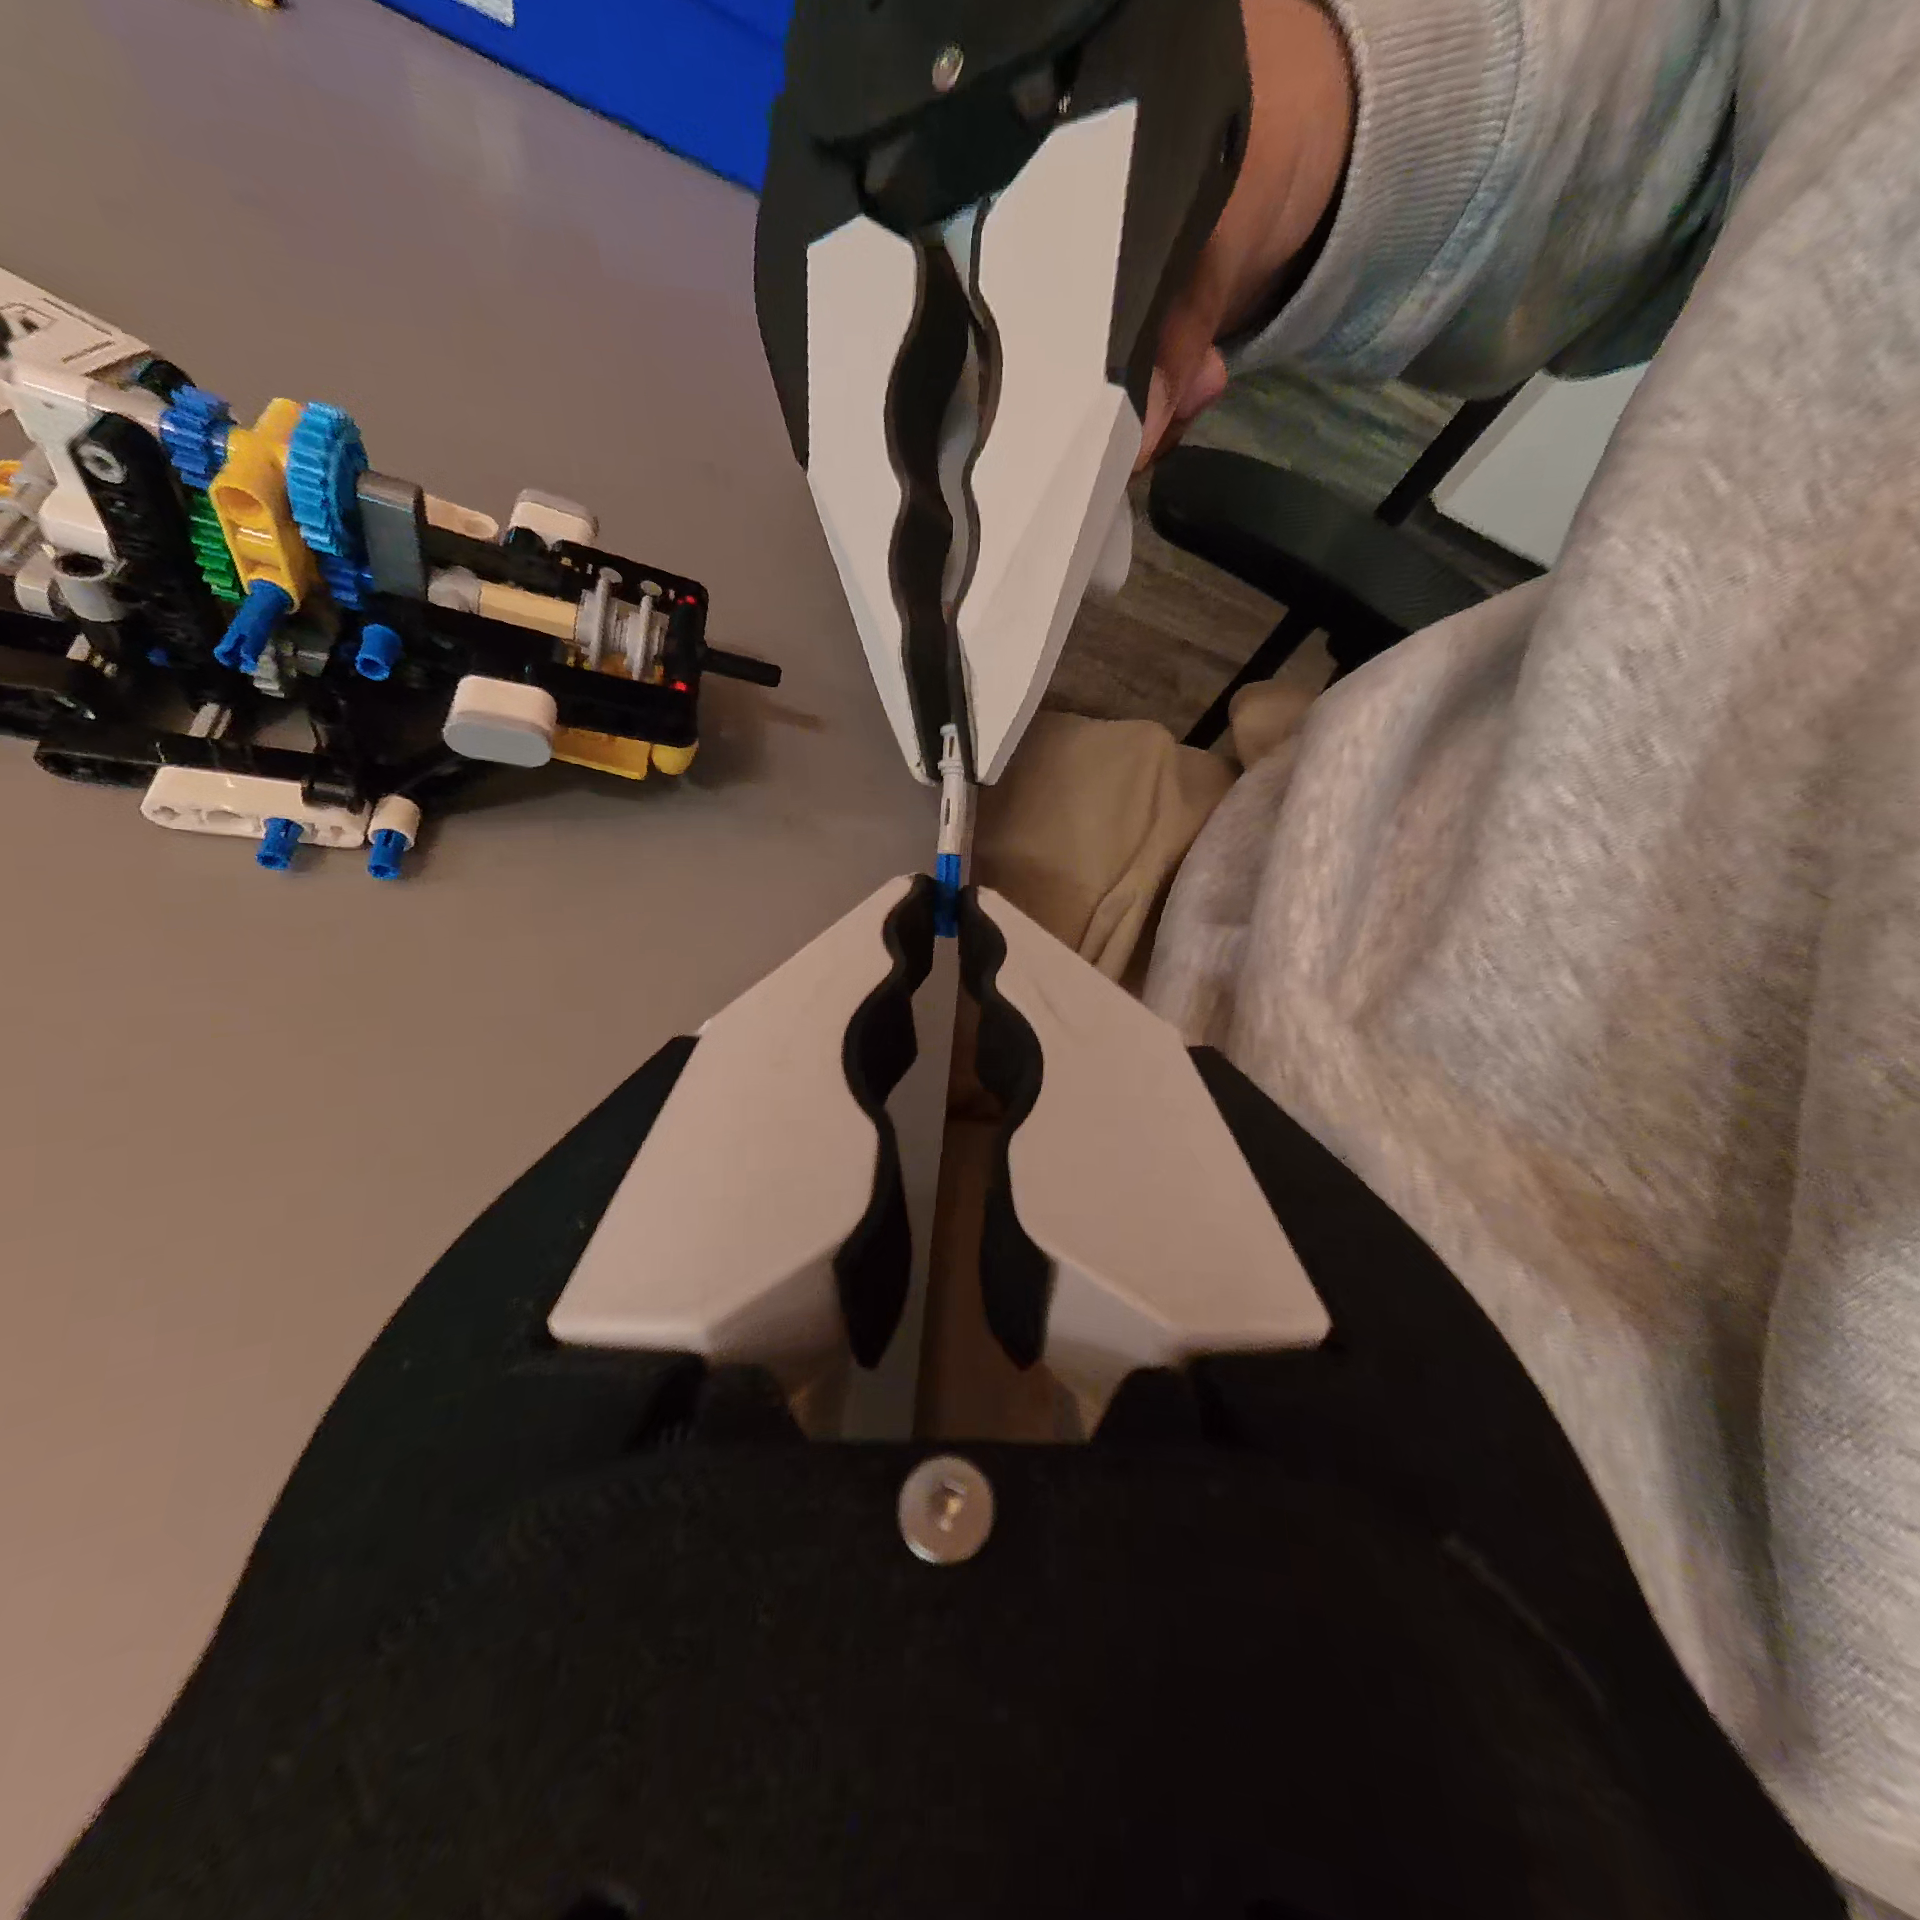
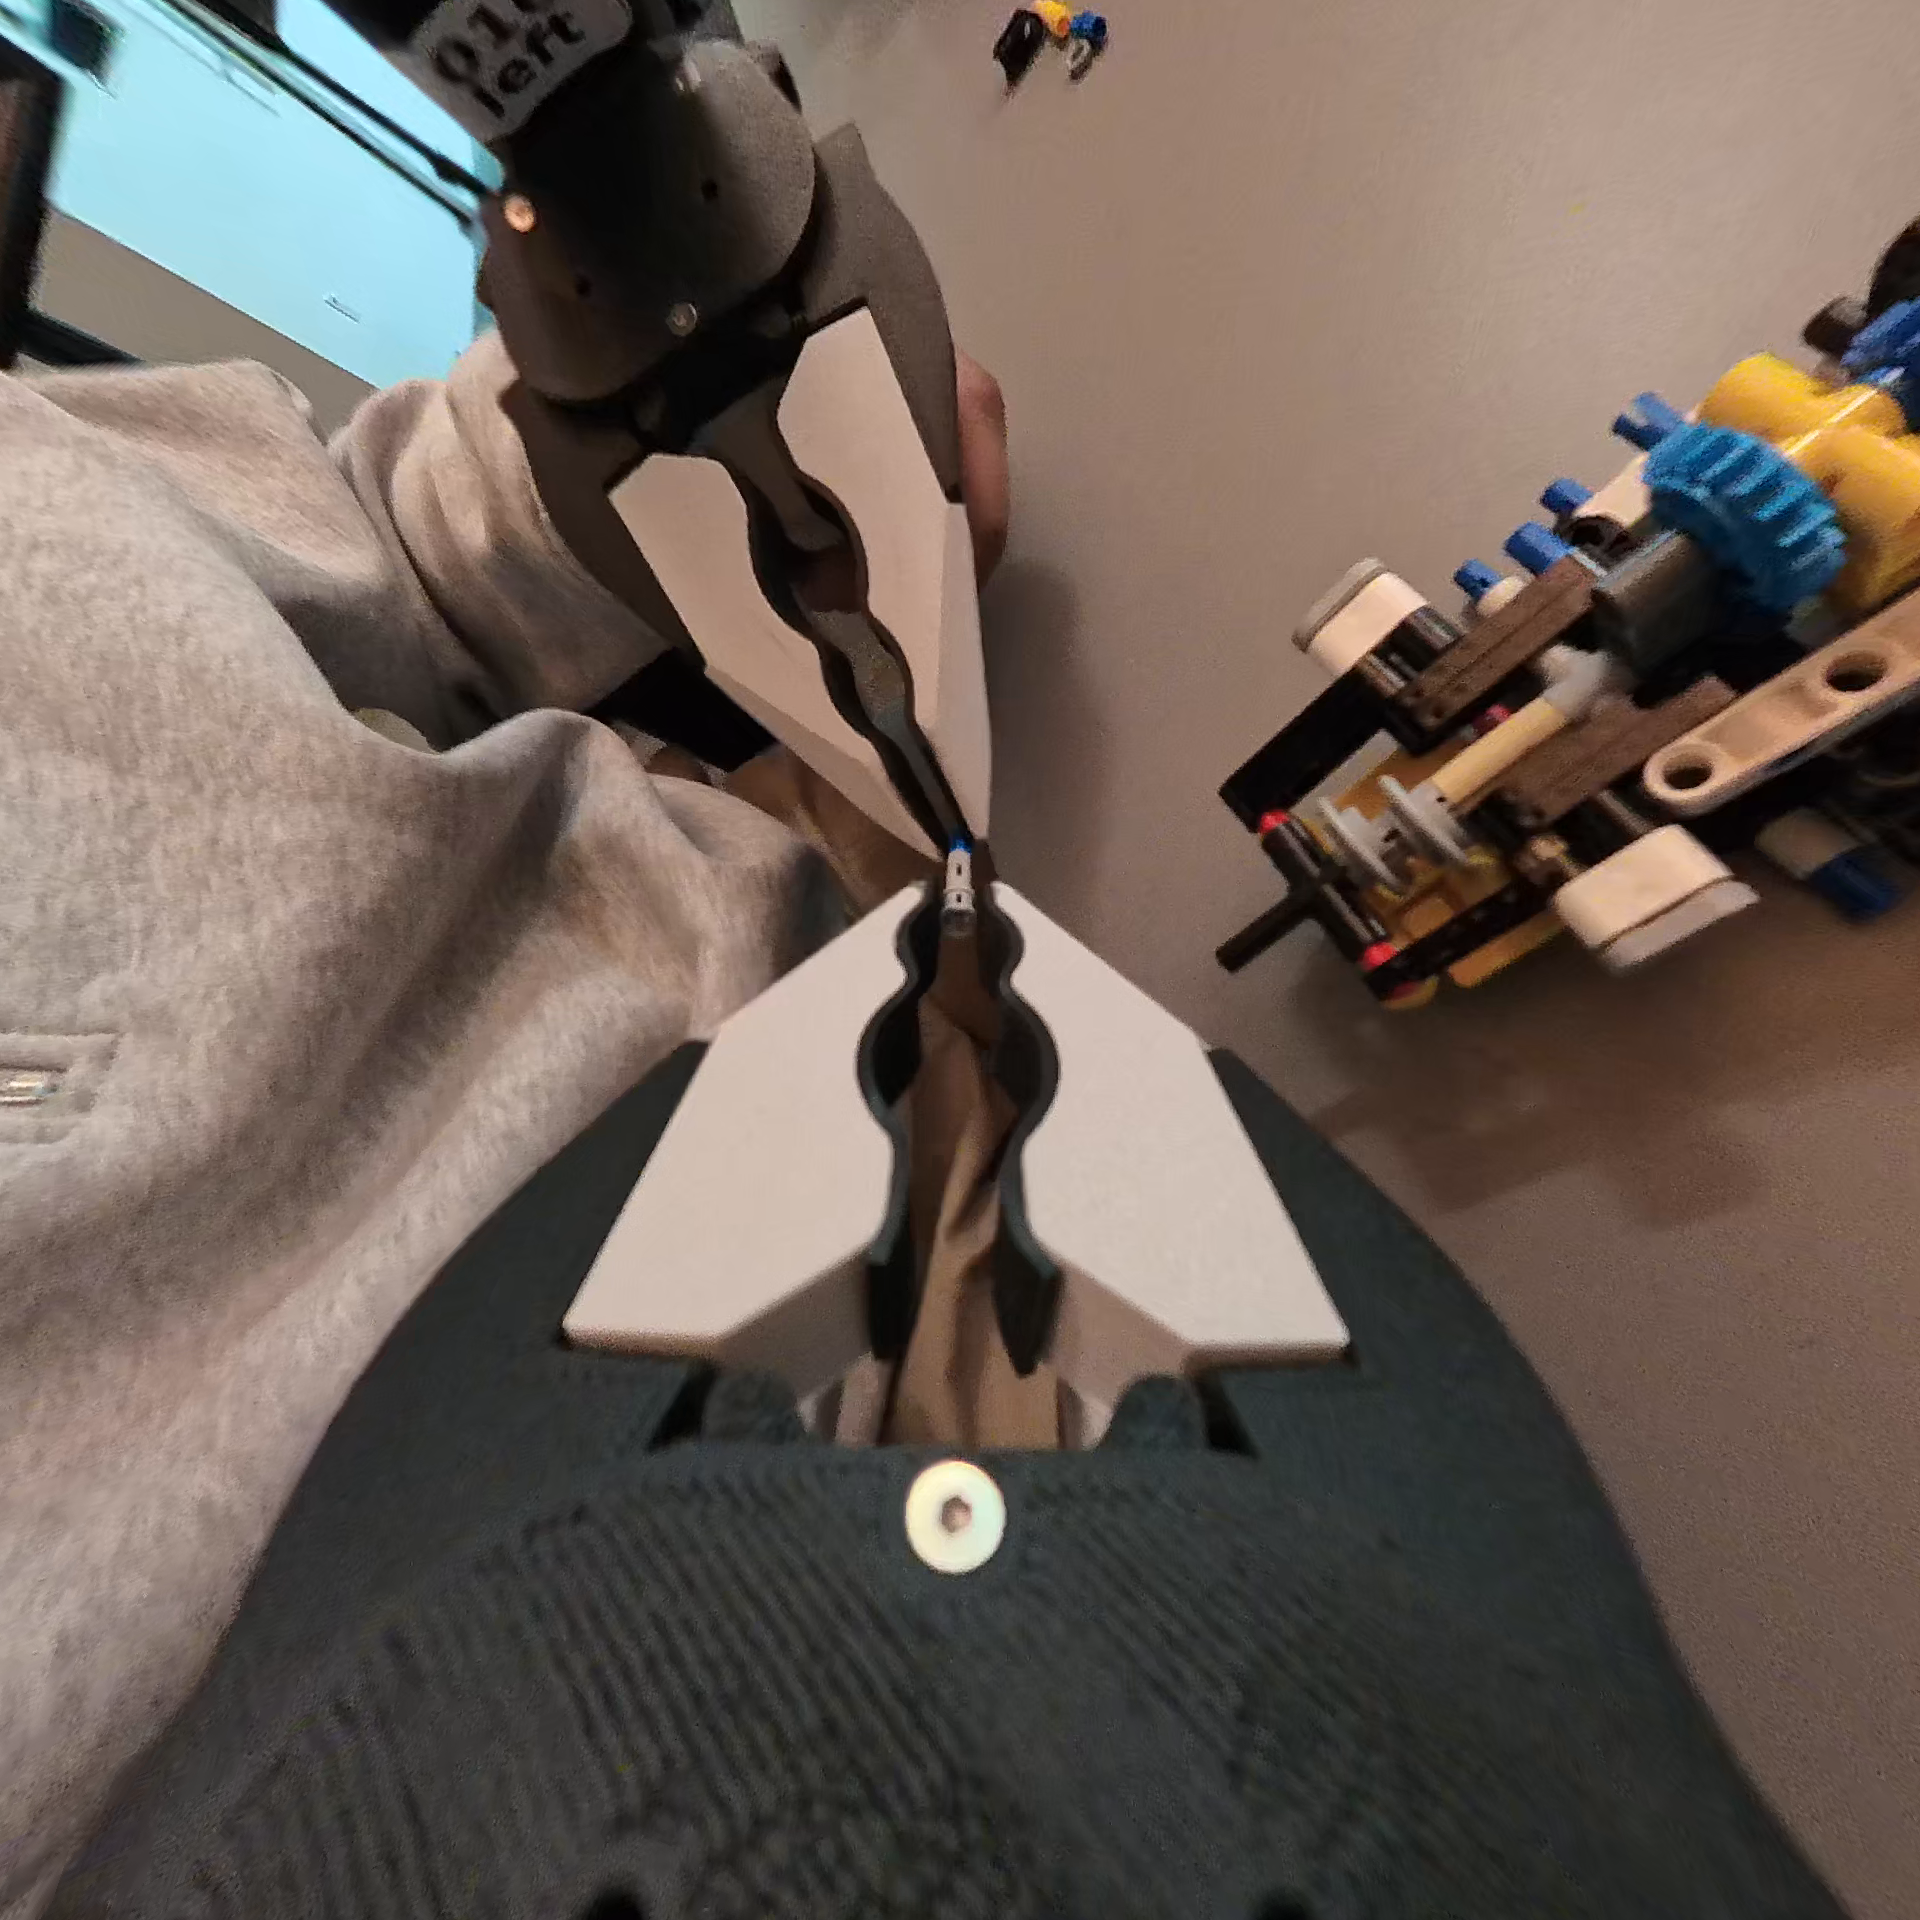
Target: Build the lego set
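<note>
**Two grippers meeting tip to tip on one small pin piece**

The left gripper is pinching the blue end of a small pin piece between its very fingertips; the jaws are nearly closed, with only the pin's width between the black pads. The right gripper is clenching the grey end of the same piece, coming at it from the opposite side, so the two sets of white fingers are pointing nose to nose with the pin bridging the short gap between them; the right wrist view is showing the same meeting, with the grey end sitting at the right gripper's tips and the blue end disappearing into the left gripper's tips.

The pin piece is hanging in the air off the edge of the grey table, above tan fabric and beside a grey sleeve. The partly built lego model, black with yellow, blue and white parts, is lying on the table well apart from the pin piece, with nothing touching it; a few loose pieces are lying farther still from the pin piece, beyond the model.
</note>
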{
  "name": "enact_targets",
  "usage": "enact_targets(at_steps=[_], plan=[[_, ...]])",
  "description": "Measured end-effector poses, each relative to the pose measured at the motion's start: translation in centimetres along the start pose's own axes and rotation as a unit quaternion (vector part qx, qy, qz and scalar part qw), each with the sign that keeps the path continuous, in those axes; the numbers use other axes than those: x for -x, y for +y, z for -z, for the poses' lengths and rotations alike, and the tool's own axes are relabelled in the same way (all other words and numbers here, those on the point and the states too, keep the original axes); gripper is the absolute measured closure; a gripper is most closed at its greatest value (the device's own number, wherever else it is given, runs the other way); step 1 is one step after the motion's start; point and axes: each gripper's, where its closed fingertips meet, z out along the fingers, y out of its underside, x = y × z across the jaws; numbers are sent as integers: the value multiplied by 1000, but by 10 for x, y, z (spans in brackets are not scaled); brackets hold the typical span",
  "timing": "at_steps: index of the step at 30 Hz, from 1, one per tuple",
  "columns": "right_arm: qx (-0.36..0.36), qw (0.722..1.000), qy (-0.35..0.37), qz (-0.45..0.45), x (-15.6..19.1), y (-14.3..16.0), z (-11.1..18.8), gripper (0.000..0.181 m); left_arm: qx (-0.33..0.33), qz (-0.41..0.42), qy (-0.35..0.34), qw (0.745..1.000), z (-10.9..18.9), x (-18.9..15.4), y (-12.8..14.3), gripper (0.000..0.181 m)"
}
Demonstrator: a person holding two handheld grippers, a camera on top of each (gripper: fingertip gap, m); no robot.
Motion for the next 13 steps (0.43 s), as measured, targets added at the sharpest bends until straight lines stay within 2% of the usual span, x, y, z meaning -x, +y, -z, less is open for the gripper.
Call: enact_targets(at_steps=[5, 13], plan=[[36, 996, 54, 58, -8, 7, -7, 176, 50, -23, -41, 998, -10, 6, 14, 180], [64, 992, 80, 77, -17, 17, -13, 176, 85, -25, -58, 994, -17, 9, 26, 181]])
